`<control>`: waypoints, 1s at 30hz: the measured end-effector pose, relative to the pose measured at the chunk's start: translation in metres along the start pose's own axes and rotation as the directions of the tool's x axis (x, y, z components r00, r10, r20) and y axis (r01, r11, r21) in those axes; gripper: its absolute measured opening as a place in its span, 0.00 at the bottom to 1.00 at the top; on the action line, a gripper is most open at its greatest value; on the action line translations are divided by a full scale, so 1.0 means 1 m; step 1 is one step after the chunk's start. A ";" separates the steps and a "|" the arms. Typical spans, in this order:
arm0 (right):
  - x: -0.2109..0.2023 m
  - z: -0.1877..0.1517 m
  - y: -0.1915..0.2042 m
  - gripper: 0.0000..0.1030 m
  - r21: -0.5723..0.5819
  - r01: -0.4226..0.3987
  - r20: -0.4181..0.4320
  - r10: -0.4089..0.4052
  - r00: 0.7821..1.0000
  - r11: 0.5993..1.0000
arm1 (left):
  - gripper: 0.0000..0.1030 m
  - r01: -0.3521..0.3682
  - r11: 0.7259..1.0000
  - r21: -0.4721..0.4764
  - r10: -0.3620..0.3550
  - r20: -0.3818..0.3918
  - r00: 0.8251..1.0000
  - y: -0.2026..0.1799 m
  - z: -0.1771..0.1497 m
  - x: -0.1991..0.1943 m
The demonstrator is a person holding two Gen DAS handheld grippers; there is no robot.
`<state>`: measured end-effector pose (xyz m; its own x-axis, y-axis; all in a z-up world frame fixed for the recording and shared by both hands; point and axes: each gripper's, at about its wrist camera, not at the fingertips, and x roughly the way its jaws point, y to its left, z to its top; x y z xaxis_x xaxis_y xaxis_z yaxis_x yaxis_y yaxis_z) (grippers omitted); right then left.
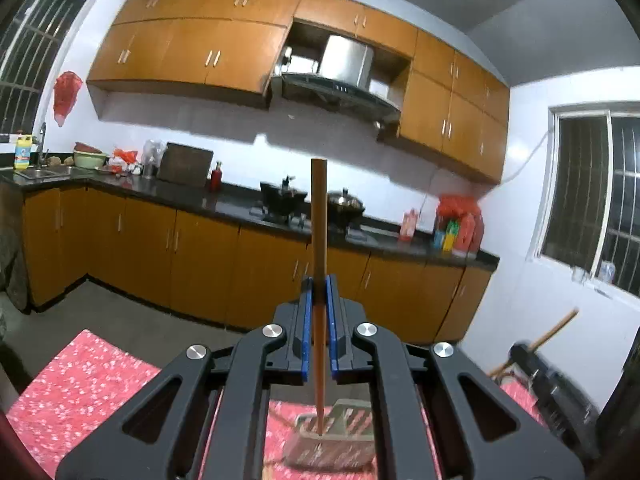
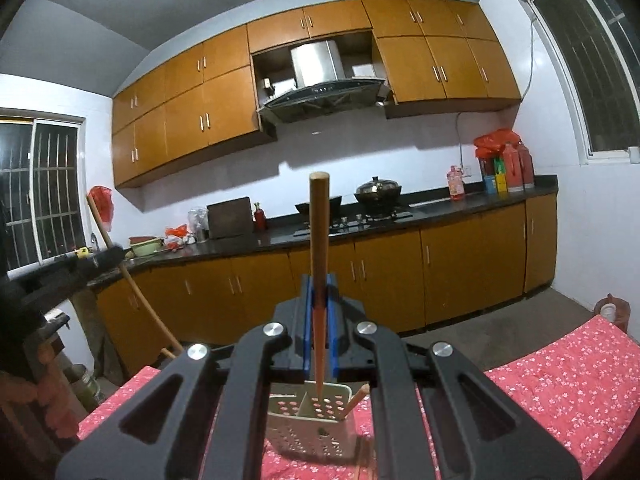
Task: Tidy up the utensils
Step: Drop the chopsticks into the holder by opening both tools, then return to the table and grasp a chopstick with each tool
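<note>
My left gripper [image 1: 319,292] is shut on a wooden chopstick [image 1: 319,216] held upright; its lower tip points down over a grey perforated utensil holder [image 1: 336,436] on the red floral tablecloth [image 1: 80,392]. My right gripper [image 2: 319,290] is shut on another wooden chopstick [image 2: 319,228], upright, with its tip reaching into the white perforated utensil holder [image 2: 312,424]. One more chopstick [image 2: 357,399] leans in the holder's right compartment. The left gripper and its chopstick show blurred at the left of the right wrist view [image 2: 100,258].
The table with the red floral cloth [image 2: 560,372] lies below both grippers. Behind it runs a dark kitchen counter [image 1: 192,196] with pots [image 2: 378,190], bottles and bowls, over orange cabinets. A white jar [image 2: 608,310] stands past the table's far right corner.
</note>
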<state>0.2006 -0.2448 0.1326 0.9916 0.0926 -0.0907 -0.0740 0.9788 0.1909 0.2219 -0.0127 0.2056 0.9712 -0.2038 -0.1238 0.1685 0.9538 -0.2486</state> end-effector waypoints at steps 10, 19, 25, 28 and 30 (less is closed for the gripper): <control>0.035 -0.030 -0.004 0.08 0.015 0.001 -0.109 0.001 0.994 1.000 | 0.07 -0.013 1.000 0.018 0.013 -0.050 0.999 -0.008 -0.044 0.040; 0.039 -0.048 0.001 0.10 0.014 -0.014 -0.153 0.016 0.988 1.000 | 0.09 -0.013 1.000 0.007 0.014 -0.172 0.985 0.003 -0.068 0.057; 0.029 -0.043 0.002 0.12 0.015 -0.014 -0.137 0.016 0.990 1.000 | 0.32 -0.018 1.000 0.003 0.018 -0.158 0.987 0.005 -0.064 0.048; 0.018 -0.039 0.002 0.12 0.014 -0.016 -0.117 0.018 0.993 1.000 | 0.32 -0.017 1.000 -0.004 0.016 -0.148 0.989 0.008 -0.060 0.039; 0.005 -0.035 0.000 0.12 0.017 -0.013 -0.096 0.015 0.995 1.000 | 0.32 -0.017 1.000 -0.011 0.015 -0.138 0.990 0.011 -0.057 0.030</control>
<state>0.2022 -0.2375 0.0977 0.9755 0.1243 -0.1816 -0.0853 0.9743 0.2086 0.2436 -0.0207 0.1448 0.9409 -0.2178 -0.2593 0.1501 0.9546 -0.2573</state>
